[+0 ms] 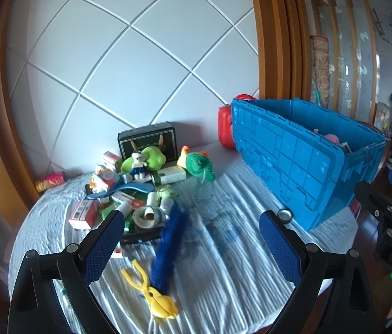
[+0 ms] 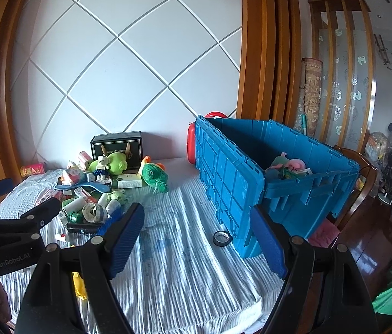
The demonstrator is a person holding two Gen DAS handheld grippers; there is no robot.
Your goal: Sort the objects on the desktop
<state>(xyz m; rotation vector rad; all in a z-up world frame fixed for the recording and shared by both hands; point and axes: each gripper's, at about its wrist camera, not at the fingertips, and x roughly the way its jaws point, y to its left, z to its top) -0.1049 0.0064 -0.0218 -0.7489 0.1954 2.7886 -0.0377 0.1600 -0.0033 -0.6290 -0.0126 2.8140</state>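
Grippers: left gripper [image 1: 193, 222] and right gripper [image 2: 197, 220] both hang above the table with jaws spread wide and nothing between the pads.
Table: striped pale cloth [image 1: 223, 264] covers it.
Nearest items: yellow clip [image 1: 157, 300] lies just in front of the left gripper, with a blue brush [image 1: 168, 247] touching it and slanting away.
Tape: a small black roll of tape [image 2: 222, 238] sits just beside the bin's near corner.
Bin: blue bin [image 2: 229, 183] stands at the right, lid flap hanging open; pink and green soft toys [image 2: 290, 167] lie inside, though they are hard to tell apart.
Pile: boxes, tubes, a tape roll and plush toys are heaped at the left, among them a green fish toy [image 1: 200, 165].
Far edge: black box [image 1: 147, 139] stands against the wall; a red case [image 1: 225, 128] is behind the bin.
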